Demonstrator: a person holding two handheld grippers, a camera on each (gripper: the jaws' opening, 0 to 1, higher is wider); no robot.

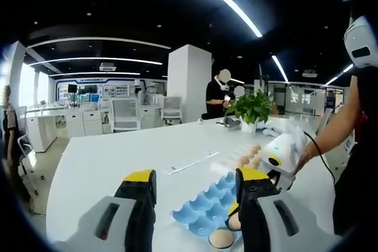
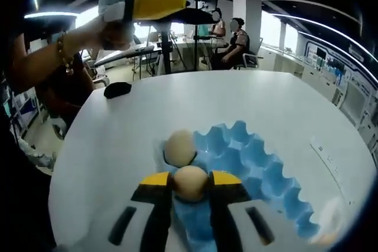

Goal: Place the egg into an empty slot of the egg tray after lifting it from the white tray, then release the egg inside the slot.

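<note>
Egg point(image 2: 189, 183), light, smooth and brittle, sits pinched at its widest girth in our right gripper point(image 2: 190, 182) above the blue egg tray point(image 2: 260, 163), so we judge gentle pressure wise, while our left gripper point(image 1: 195, 186) hangs open.

Open-plan office or lab: long ceiling light strips point(image 1: 236, 10), white desks point(image 1: 65, 123) with mesh chairs point(image 1: 125, 114), a white pillar point(image 1: 189, 84), a potted plant point(image 1: 253, 109) on the big white counter point(image 1: 118, 163), people standing around.
</note>
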